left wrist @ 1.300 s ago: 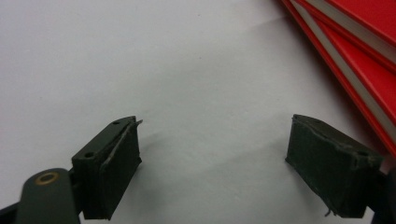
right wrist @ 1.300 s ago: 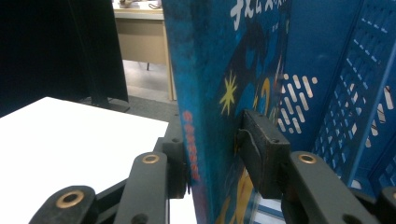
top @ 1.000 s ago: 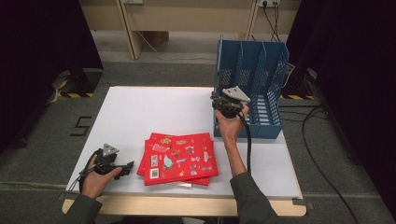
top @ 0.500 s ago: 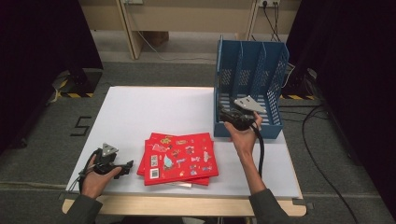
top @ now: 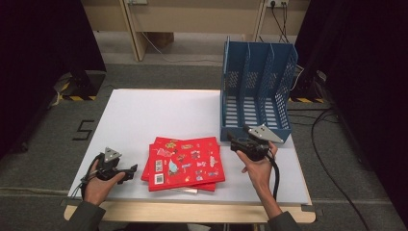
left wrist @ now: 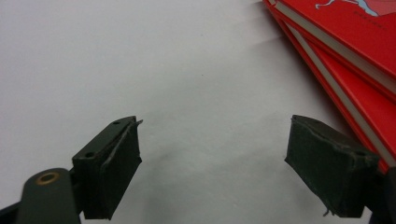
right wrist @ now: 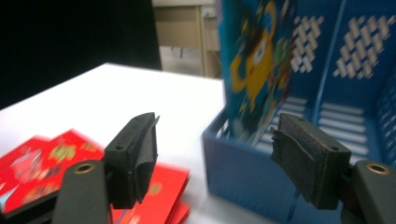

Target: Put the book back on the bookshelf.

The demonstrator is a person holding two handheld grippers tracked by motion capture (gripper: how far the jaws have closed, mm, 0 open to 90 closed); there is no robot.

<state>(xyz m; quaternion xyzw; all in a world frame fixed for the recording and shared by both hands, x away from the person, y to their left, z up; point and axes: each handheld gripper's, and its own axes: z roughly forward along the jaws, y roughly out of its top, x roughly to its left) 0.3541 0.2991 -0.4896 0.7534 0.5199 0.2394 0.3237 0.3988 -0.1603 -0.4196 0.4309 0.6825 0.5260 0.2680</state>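
left gripper [top: 129, 172] – jaws apart, empty, low over the white table [top: 144, 115] at 7 o'clock | red books [top: 185, 162] – stacked flat just beside it, near 6 o'clock | right gripper [top: 232, 140] – jaws apart, empty, at 4 o'clock | blue file rack [top: 257, 96] – at 2 o'clock, a blue picture book [right wrist: 254, 65] upright inside

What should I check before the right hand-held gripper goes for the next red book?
1. Right hand-held gripper empty, jaws apart: ok.
2. Left hand-held gripper open, holding nothing, beside the stack: ok.
3. Red books lying flat on the table, top one free to grasp: ok.
4. Blue file rack upright at the table's right side: ok.
5. Colourful book standing in the rack's leftmost slot: ok.
6. How many red books are in the stack: cannot tell.
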